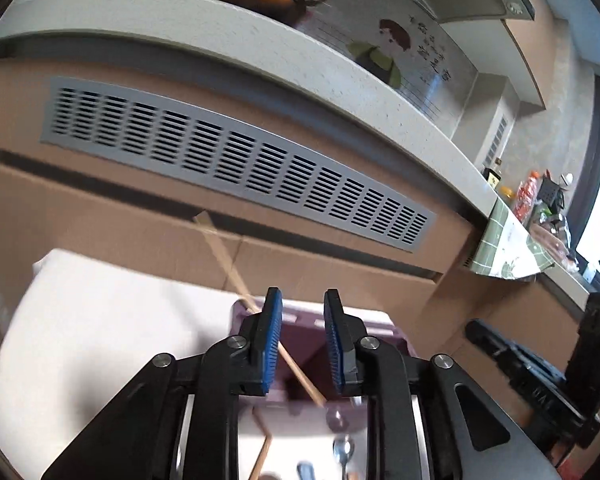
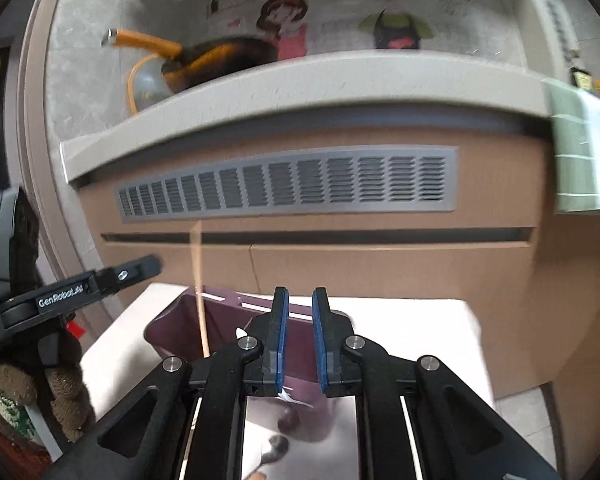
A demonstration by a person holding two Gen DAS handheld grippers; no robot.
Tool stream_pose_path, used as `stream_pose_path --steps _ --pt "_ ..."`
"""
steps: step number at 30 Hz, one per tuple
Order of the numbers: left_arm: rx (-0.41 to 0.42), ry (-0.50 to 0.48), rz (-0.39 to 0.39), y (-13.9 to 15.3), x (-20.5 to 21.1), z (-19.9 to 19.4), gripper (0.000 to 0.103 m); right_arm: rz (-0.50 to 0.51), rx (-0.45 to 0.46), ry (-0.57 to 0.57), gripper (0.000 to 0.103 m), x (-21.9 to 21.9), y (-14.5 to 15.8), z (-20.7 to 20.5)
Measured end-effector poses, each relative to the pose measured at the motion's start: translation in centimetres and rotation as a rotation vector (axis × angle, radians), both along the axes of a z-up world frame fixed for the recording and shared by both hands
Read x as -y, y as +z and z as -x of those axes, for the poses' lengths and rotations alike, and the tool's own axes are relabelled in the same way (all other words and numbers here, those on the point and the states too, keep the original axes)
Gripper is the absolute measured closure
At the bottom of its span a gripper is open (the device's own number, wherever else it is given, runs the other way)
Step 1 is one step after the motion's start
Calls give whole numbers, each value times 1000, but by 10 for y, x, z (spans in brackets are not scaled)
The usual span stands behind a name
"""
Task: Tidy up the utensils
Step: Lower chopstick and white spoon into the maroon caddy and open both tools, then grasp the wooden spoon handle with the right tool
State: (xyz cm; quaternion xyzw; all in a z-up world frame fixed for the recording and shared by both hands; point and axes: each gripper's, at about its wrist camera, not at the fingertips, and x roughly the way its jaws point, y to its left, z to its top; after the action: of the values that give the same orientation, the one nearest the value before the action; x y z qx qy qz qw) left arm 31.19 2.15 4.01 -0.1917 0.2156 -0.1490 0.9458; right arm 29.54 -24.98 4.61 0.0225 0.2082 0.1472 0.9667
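A purple utensil holder [image 1: 300, 336] [image 2: 172, 320] stands on a white surface [image 1: 120, 320] in front of a cabinet. One wooden chopstick [image 1: 224, 252] [image 2: 199, 280] leans in it, top end against the cabinet front. My left gripper [image 1: 303, 294] hovers just above the holder's mouth, jaws open; the chopstick passes behind its left finger, free of the pads. My right gripper [image 2: 300, 290] is over the holder's right side, jaws narrowly apart with nothing pressed between the pads. A small white scrap shows by its left pad's base; I cannot tell what it is. Each gripper appears in the other's view [image 2: 140, 268] [image 1: 492, 340].
A grey vent grille [image 2: 284, 184] runs across the brown cabinet, under a pale countertop edge [image 2: 300, 80]. A pan with an orange handle [image 2: 204, 56] sits on the counter. A green cloth [image 2: 580, 152] hangs at right. A knitted brown sleeve [image 2: 60, 400] is at lower left.
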Motion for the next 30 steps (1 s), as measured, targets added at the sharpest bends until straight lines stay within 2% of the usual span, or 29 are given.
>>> stream_pose_path --steps 2,4,7,10,13,15,17,19,22,27,30 --pt "7 36 -35 -3 -4 23 72 40 -31 -5 88 1 -2 16" --pt "-7 61 -77 -9 -7 46 72 61 -66 13 88 2 -6 26" --pt "-74 93 -125 -21 -9 77 72 85 -125 20 88 1 -23 45" --pt "-119 135 -171 -30 -8 106 72 89 -225 54 88 -1 -47 63" --pt "-118 168 -155 -42 -11 136 72 90 -304 90 88 -7 -74 78" --pt "-126 176 -170 -50 -10 144 72 121 -345 103 88 -16 -91 85" --pt "-140 166 -217 -57 -6 147 72 140 -395 137 88 -26 -107 86" --pt "-159 155 -248 -64 -5 148 72 122 -425 158 87 -31 -114 86" --pt "-185 156 -220 -71 -12 148 72 87 -409 215 86 -39 -113 91" --pt "-221 158 -196 -78 -18 142 72 261 -329 240 86 -75 -116 100" --pt "-227 146 -196 -80 -18 141 72 258 -373 241 86 -80 -123 90"
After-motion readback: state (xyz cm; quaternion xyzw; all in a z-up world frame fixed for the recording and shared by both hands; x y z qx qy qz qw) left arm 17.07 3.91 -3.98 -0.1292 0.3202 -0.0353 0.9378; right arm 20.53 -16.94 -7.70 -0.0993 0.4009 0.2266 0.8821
